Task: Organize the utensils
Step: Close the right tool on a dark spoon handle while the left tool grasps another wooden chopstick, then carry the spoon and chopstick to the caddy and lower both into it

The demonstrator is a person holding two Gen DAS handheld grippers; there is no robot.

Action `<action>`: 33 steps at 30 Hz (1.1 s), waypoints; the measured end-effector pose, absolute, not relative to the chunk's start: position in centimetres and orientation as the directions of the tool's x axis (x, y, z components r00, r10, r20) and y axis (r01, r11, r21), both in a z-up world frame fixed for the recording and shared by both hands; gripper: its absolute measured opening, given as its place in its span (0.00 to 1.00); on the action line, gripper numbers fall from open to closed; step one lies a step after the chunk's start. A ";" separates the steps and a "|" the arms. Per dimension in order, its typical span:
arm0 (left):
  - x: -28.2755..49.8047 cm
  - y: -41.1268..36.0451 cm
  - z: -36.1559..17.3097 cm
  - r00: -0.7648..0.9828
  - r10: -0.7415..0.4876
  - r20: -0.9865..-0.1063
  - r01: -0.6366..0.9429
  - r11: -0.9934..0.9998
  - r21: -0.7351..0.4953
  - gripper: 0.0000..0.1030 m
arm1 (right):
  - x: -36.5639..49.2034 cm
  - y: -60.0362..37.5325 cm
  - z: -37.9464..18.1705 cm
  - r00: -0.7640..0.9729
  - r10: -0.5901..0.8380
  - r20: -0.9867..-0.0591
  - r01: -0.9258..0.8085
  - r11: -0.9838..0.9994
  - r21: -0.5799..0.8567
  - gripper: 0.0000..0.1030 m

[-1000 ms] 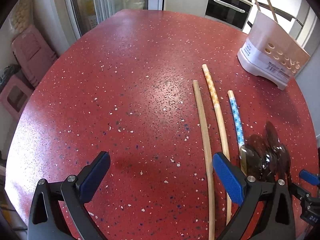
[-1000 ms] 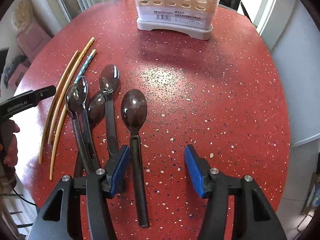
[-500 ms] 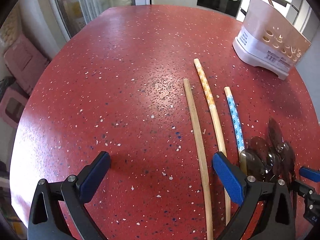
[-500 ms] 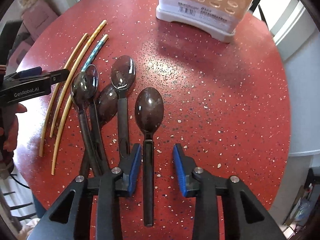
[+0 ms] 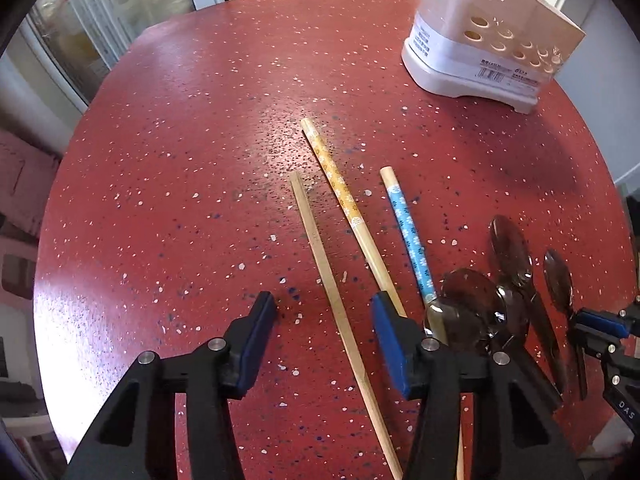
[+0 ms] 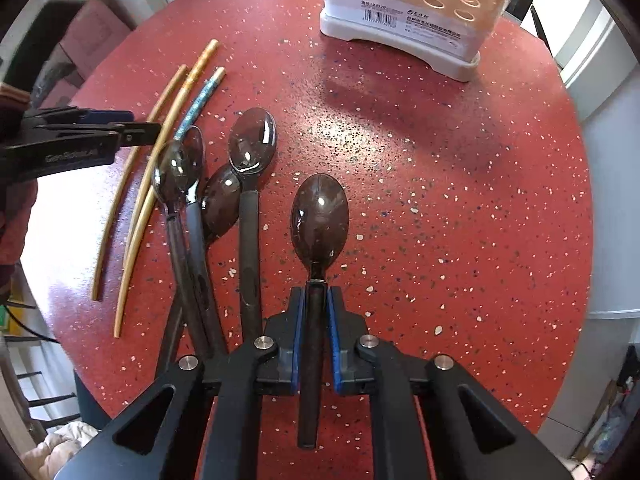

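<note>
Dark plastic spoon [image 6: 320, 216] lies lengthwise along the right gripper [image 6: 314, 336], whose jaws are closing with pads against its handle, bowl toward the utensil holder [image 6: 408, 12], while the left gripper [image 5: 324, 344], jaws closing but apart, straddles the plain wooden chopstick [image 5: 332, 292] on the red table [image 5: 180, 200].

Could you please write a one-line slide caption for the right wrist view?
Right gripper closing on a dark spoon's handle on the red table, utensil holder beyond.
</note>
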State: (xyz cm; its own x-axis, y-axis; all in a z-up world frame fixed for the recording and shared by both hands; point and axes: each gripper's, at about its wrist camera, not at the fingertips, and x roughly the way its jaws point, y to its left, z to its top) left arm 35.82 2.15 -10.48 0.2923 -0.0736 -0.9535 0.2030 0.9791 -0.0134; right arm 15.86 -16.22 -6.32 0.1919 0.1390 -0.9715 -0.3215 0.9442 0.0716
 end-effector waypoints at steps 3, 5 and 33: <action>36.8 1.6 -10.3 0.272 -0.080 -0.959 0.209 0.978 -0.022 0.72 | 15.3 -17.6 -5.9 0.208 0.174 -0.962 -0.320 0.942 0.101 0.12; 36.5 1.6 -10.3 0.265 -0.081 -0.961 0.211 0.977 -0.025 0.69 | 15.0 -18.4 -5.6 0.219 0.195 -0.956 -0.316 0.941 0.120 0.12; 19.7 3.8 1.9 0.654 -0.208 -0.727 0.125 0.978 -0.167 0.34 | 12.8 -25.1 2.1 0.460 0.413 -0.786 -0.284 0.907 0.310 0.12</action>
